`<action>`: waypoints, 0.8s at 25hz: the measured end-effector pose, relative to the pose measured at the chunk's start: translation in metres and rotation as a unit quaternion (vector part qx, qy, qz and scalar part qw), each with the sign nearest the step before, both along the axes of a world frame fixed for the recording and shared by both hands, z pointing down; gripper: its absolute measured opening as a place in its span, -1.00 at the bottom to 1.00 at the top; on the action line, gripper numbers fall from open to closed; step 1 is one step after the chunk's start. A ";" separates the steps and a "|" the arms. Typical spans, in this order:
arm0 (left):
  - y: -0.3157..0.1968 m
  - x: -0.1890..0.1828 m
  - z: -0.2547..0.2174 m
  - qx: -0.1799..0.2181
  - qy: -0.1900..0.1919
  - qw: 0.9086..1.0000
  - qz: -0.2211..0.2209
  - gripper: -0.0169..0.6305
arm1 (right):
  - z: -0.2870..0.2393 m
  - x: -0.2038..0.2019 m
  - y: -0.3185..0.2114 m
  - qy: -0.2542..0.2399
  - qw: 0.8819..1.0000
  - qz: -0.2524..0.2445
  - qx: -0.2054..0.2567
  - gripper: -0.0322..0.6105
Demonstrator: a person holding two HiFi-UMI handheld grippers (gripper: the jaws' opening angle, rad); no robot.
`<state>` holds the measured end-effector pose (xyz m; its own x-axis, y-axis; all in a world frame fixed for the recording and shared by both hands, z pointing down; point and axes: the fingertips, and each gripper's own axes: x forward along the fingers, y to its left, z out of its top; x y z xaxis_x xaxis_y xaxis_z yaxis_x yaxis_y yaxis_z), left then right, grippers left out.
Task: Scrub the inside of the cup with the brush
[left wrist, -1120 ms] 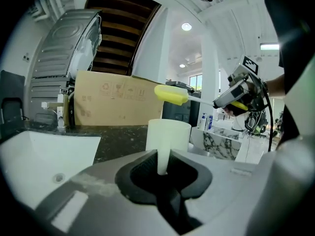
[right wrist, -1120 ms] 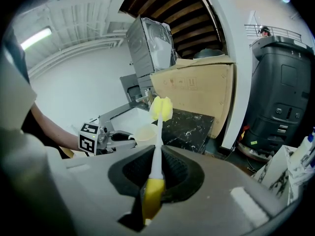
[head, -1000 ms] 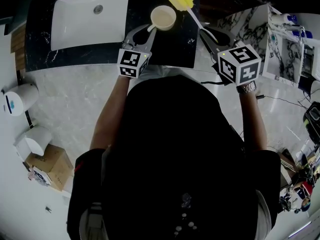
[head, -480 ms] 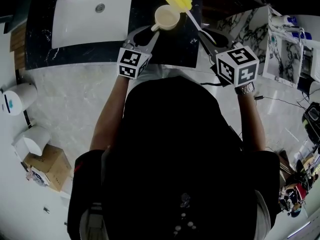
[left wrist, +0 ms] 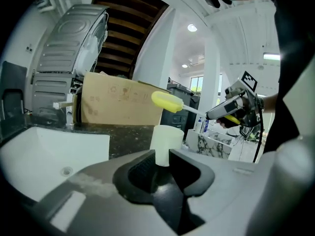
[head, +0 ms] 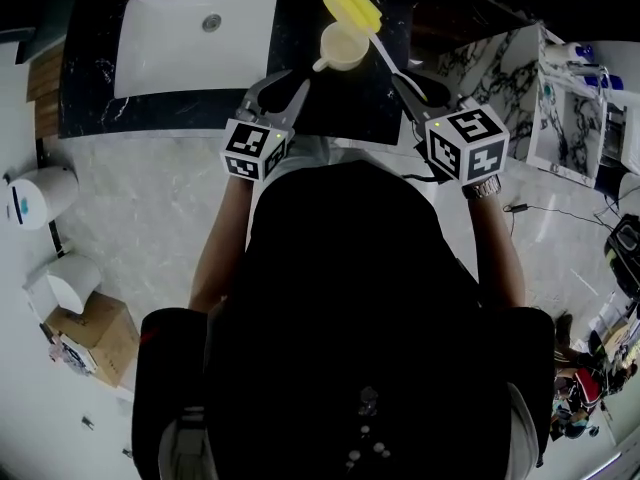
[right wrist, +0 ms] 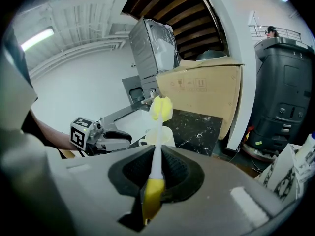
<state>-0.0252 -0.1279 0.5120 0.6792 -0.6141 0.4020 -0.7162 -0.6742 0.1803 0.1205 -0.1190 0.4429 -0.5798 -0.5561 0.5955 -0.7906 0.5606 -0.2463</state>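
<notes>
Left gripper (head: 284,85) lets go of the pale yellow plastic cup (head: 343,46), upper centre.
Its jaws have just sprung apart, then eased in slightly, pinching nothing. The right gripper (head: 412,86) clamps the yellow sponge-headed brush (head: 352,8), so the cup likely stands unsteadied.

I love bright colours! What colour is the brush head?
Brush head: yellow, best in head view.

Seen from above, a person in a dark top reached both arms over a black marbled counter (head: 345,103) with a white sink (head: 180,43) set into it. The left hand-held gripper (head: 288,86) had just opened and then eased in slightly; its jaws stood apart with nothing between them, and the pale cup (head: 343,46) stood just past their tips. The right hand-held gripper (head: 408,84) clamped the brush (head: 353,8) by its white handle, with the yellow head close by the cup's far rim.
</notes>
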 end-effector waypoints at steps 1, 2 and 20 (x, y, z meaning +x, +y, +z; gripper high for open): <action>0.000 -0.002 -0.006 0.006 0.000 1.000 -0.002 -0.67 | -0.001 -0.001 0.000 -0.002 1.000 0.002 0.002 -0.77; -0.001 -0.004 -0.011 0.012 0.001 1.000 -0.006 -0.77 | -0.001 -0.002 0.001 -0.004 1.000 0.003 0.004 -0.77; -0.043 -0.012 -0.134 0.112 0.056 0.991 -0.051 -0.94 | -0.079 -0.010 -0.017 -0.041 0.994 0.014 0.105 -0.77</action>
<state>-0.0369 -0.1711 0.3777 0.6424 -0.7465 0.1732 -0.7660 -0.6321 0.1166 0.1109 -0.1363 0.3641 -0.6032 -0.6803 0.4163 -0.7894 0.5838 -0.1896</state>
